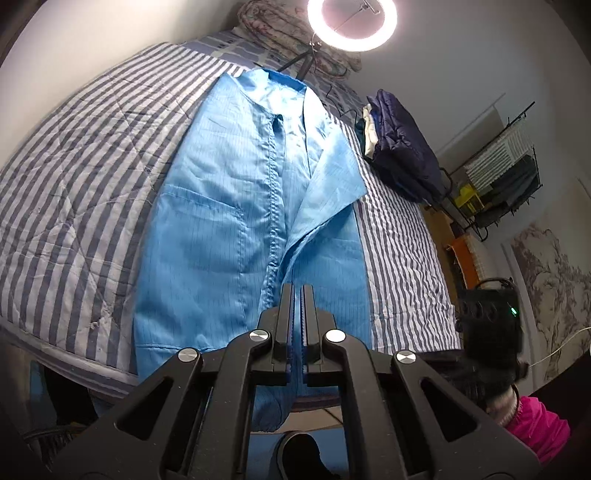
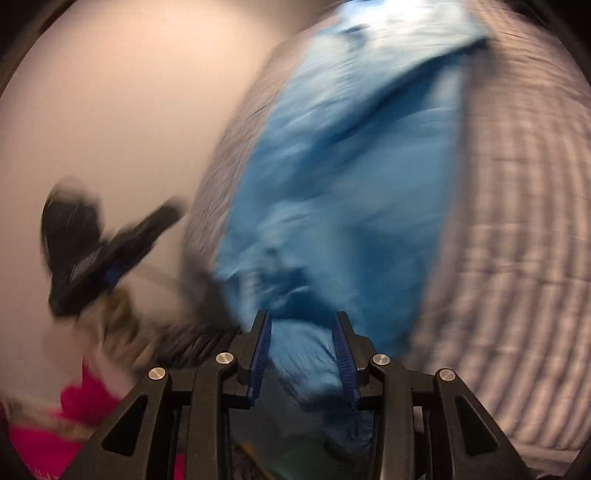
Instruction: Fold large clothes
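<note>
A large light blue coat (image 1: 236, 206) lies lengthwise on the striped bed (image 1: 74, 155), collar at the far end, one front panel folded open. Its hem and a sleeve cuff hang over the near bed edge. My left gripper (image 1: 297, 295) is shut with nothing between its pads, held just above the coat's lower front. The right wrist view is blurred by motion. There my right gripper (image 2: 302, 325) is open, its blue pads either side of a hanging part of the coat (image 2: 332, 177). The left gripper shows at the left in that view (image 2: 162, 218).
A stack of folded dark clothes (image 1: 399, 147) sits on the bed's right side. A ring light (image 1: 351, 22) and a rolled quilt (image 1: 280, 33) stand at the far end. A metal rack (image 1: 495, 177) stands by the wall at right. The person's pink sleeve (image 1: 535, 428) is near.
</note>
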Action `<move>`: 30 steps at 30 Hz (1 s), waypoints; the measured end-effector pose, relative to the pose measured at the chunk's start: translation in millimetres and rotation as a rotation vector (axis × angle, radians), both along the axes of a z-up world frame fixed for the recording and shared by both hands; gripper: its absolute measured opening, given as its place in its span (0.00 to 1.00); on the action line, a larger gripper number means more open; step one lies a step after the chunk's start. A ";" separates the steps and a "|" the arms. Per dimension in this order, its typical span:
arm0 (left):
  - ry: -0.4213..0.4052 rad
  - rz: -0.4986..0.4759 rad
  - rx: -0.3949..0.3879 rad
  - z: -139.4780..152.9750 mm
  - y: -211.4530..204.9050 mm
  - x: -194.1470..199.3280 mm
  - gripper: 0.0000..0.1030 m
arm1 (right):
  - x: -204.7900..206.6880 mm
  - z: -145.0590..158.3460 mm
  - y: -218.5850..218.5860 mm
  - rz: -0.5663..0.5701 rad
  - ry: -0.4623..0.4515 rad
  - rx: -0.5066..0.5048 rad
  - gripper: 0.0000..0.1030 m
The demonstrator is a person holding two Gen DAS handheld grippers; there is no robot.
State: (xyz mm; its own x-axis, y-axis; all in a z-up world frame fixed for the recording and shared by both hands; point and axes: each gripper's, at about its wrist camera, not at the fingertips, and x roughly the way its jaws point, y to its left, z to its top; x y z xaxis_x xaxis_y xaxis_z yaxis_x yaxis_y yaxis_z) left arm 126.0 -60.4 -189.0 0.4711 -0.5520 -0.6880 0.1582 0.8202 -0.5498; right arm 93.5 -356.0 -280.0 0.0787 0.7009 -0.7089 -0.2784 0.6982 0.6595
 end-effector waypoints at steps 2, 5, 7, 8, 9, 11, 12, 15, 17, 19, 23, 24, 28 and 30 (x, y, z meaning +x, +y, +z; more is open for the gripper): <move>0.003 -0.021 0.005 -1.8 -8.4 0.2 0.00 | -6.6 5.6 16.6 0.058 -0.008 -0.019 0.36; 0.008 -0.083 0.028 -8.8 -30.1 -3.0 0.00 | -8.1 22.5 15.4 0.062 -0.058 -0.029 0.39; 0.026 -0.142 0.046 -20.4 -50.7 -5.4 0.00 | -6.7 39.0 -2.0 0.032 -0.107 -0.044 0.47; 0.034 -0.161 0.051 -25.8 -58.3 -6.6 0.00 | -1.0 45.4 -12.4 -0.001 -0.125 -0.056 0.50; 0.043 -0.182 0.057 -31.4 -65.7 -7.9 0.00 | 8.0 48.1 -19.4 -0.025 -0.132 -0.064 0.50; 0.064 -0.229 0.085 -44.8 -81.5 -10.6 0.00 | 31.2 54.0 -43.3 -0.109 -0.142 -0.073 0.52; 0.070 -0.243 0.100 -49.2 -86.3 -11.7 0.00 | 38.8 54.6 -50.6 -0.141 -0.143 -0.075 0.56; 0.078 -0.261 0.137 -59.3 -92.9 -11.3 0.00 | 78.5 52.5 -80.6 -0.244 -0.136 -0.075 0.62; 0.077 -0.256 0.144 -62.2 -91.9 -9.3 0.00 | 106.0 48.9 -91.8 -0.289 -0.135 -0.073 0.62; 0.073 -0.250 0.158 -64.3 -91.4 -6.4 0.00 | 133.2 42.9 -104.4 -0.347 -0.146 -0.082 0.67; 0.082 -0.253 0.179 -72.2 -90.4 -3.3 0.00 | 179.9 26.1 -126.0 -0.462 -0.131 -0.056 0.73; 0.088 -0.254 0.180 -74.4 -90.3 -2.1 0.00 | 191.9 18.4 -129.3 -0.491 -0.120 -0.046 0.73; 0.097 -0.268 0.183 -78.8 -93.1 0.0 0.00 | 225.8 -4.2 -144.2 -0.564 -0.110 -0.041 0.73; 0.106 -0.273 0.172 -80.0 -92.9 0.6 0.00 | 237.3 -13.4 -149.0 -0.579 -0.110 -0.032 0.72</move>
